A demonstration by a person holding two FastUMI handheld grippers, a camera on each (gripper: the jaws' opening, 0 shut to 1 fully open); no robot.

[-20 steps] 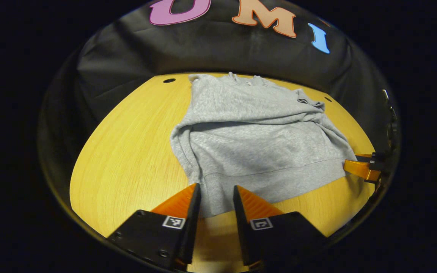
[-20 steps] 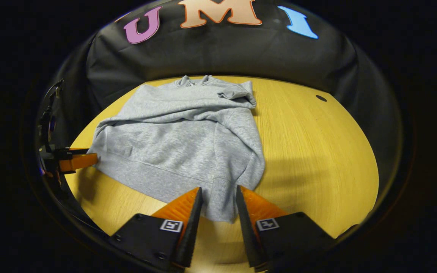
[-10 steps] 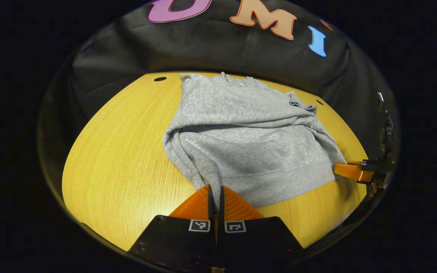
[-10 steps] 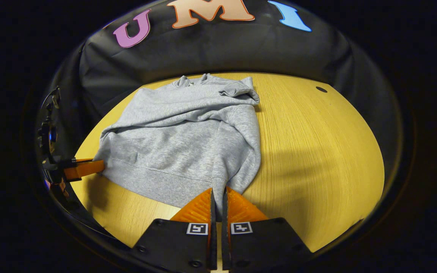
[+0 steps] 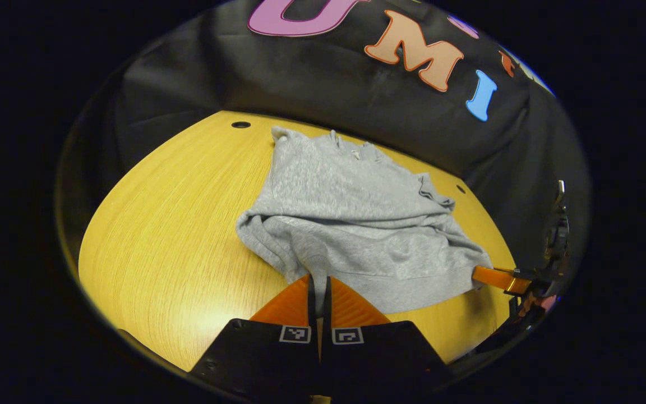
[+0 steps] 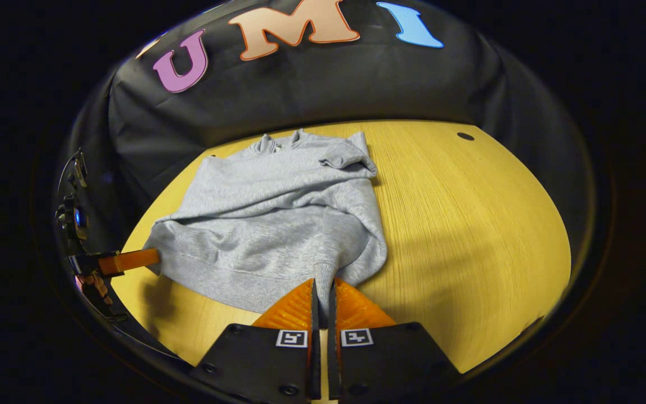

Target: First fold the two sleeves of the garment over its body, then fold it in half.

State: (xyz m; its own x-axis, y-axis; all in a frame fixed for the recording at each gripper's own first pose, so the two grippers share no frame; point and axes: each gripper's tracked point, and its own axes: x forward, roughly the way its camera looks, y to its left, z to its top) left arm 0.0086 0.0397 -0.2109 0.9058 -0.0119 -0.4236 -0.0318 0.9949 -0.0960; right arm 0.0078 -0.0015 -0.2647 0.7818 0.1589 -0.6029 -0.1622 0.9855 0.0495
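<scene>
**Hem corners pinched and coming up for the half fold**

Both grippers have closed since a second ago, when their fingers stood apart around the hem, and the near edge of the garment [image 5: 351, 235] has begun to lift and bunch toward the collar.

The left gripper [image 5: 318, 289] is clenched on the hem corner on its side, a tongue of grey ribbing rising between its orange fingers. The right gripper [image 6: 322, 292] is likewise clenched on the opposite hem corner. Each also appears at the edge of the other's view, as an orange finger at the garment's far corner.

The garment, a grey sweatshirt, lies on the wooden tabletop [image 6: 469, 224], toward the back and left in the right gripper view. Both sleeves look already folded in: one lies across the chest as a thick band, and a cuff end shows crumpled near the shoulder (the folds are loose, not crisp). So the first stage seems done and the half fold just started; what is left, by my reading, is carrying the hem over to the collar and laying it flat.

Its long axis runs away from the grippers, hem nearest them and collar pointing toward the booth's back wall. The hem line spans crosswise between the two grippers.
</scene>
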